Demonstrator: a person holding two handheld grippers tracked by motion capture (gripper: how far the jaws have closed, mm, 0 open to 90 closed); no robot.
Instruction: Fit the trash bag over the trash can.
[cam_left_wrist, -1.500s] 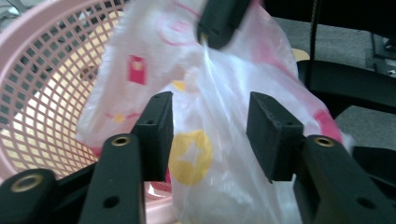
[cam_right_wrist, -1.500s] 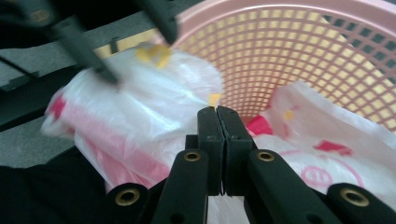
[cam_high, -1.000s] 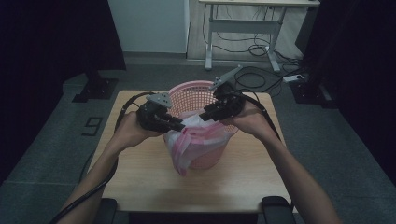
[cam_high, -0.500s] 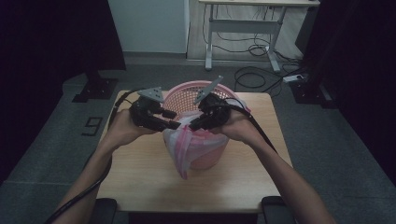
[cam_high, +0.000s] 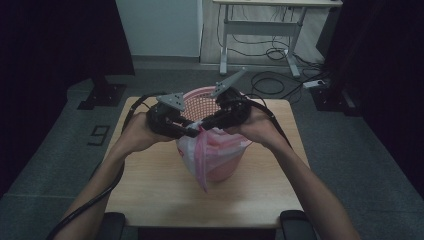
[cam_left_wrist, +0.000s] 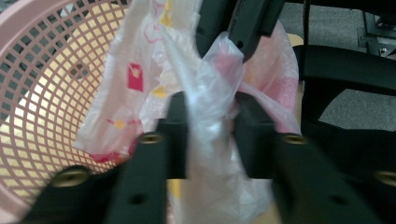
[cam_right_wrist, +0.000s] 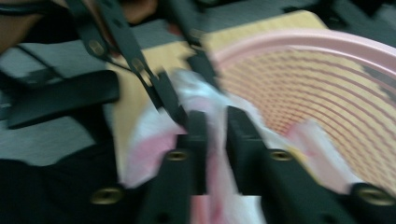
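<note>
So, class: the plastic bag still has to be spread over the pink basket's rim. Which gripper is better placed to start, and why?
Probably the right gripper: it pinches the plastic bag nearer the pink basket rim's open side. The left gripper grips the same bunched edge.

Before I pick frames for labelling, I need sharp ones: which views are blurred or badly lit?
High view: dim and underexposed, dark at both sides, yet the pink basket and plastic bag stay readable. Left gripper view: brighter, the bag fairly clear, the near jaws soft. Right gripper view: smeared throughout, with the basket mesh streaked.
</note>
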